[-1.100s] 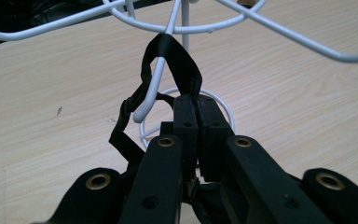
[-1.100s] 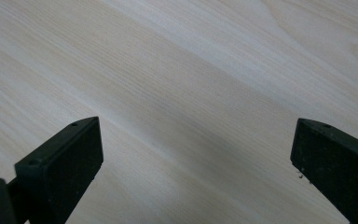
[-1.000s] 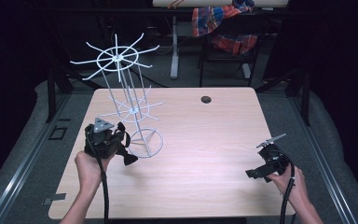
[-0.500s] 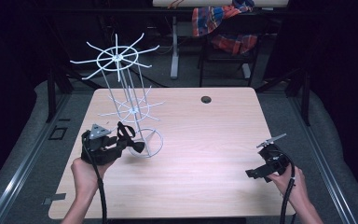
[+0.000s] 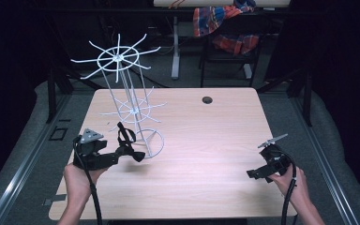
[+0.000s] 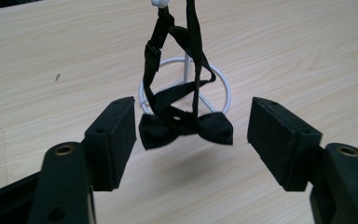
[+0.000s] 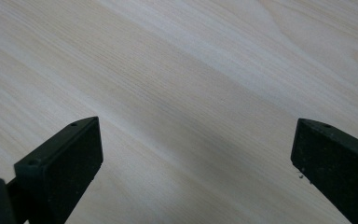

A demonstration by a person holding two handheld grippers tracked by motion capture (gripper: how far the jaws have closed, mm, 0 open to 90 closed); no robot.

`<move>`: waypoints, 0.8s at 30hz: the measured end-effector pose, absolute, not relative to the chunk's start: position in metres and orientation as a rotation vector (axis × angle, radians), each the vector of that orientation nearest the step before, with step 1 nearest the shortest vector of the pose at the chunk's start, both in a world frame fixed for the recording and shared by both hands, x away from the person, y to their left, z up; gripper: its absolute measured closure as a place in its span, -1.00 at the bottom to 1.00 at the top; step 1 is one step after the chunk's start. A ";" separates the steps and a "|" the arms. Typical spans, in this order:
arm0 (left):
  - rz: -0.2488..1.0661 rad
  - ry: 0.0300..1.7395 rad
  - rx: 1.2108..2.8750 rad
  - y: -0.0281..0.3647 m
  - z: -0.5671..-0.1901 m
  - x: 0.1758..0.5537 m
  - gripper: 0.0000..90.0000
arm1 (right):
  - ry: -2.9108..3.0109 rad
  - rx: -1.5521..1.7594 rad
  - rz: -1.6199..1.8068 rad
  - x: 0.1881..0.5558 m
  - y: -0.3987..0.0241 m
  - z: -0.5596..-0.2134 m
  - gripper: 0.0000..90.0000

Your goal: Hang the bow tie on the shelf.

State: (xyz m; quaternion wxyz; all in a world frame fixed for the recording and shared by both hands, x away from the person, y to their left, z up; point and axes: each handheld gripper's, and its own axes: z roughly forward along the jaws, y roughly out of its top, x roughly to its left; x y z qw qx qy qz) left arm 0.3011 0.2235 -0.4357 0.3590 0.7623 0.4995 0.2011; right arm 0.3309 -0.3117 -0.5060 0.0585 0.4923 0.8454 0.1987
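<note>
Bow tie: a black fabric bow tie (image 6: 185,128) with its thin black strap hangs from a low arm of the rack, near the table's left edge — the knot dangles just above the wood, in front of the rack's ring base.
Strap: looped over a white-tipped arm end at the top of the left gripper view; 2 strands run down to the bow.
Rack: a white wire display rack (image 5: 124,105) with 2 tiers of radiating arms on a slim post and a round ring foot, standing on the left half of the table.
Left gripper: the black left gripper (image 5: 130,149) is held low and level at the near-left part of the table, pointing at the bow tie; a grey 3-cornered plate sits on its top.
Left gripper state: its jaws have just been opening and now stand apart — the bow tie hangs free in the gap, the pads not pressing on it.
Right gripper: the black right gripper (image 5: 254,174) rests in the person's hand near the table's near-right corner, well apart from the rack.
Right gripper state: jaws wide apart over bare wood, nothing between them.
Table: a light wooden table (image 5: 215,136) with a small dark round cap (image 5: 207,100) near its far edge.
</note>
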 end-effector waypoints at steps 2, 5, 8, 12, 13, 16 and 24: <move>0.516 1.293 1.975 0.226 -0.436 0.298 -0.39 | 2.560 1.492 0.589 0.331 -0.312 -0.506 -0.96; 0.511 1.300 1.971 0.228 -0.437 0.296 -0.45 | 2.565 1.488 0.584 0.331 -0.312 -0.506 -0.96; 0.510 1.312 1.976 0.234 -0.438 0.292 -0.54 | 2.564 1.480 0.586 0.331 -0.312 -0.506 -0.96; 0.512 1.329 1.971 0.239 -0.439 0.289 -0.62 | 2.561 1.484 0.580 0.330 -0.312 -0.505 -0.96; 0.514 1.334 1.973 0.242 -0.440 0.287 -0.65 | 2.561 1.481 0.580 0.330 -0.312 -0.505 -0.96; 0.513 1.342 1.973 0.245 -0.440 0.285 -0.67 | 2.554 1.490 0.593 0.330 -0.312 -0.505 -0.96; 0.520 1.383 1.978 0.257 -0.445 0.277 -0.74 | 2.558 1.479 0.587 0.329 -0.312 -0.504 -0.96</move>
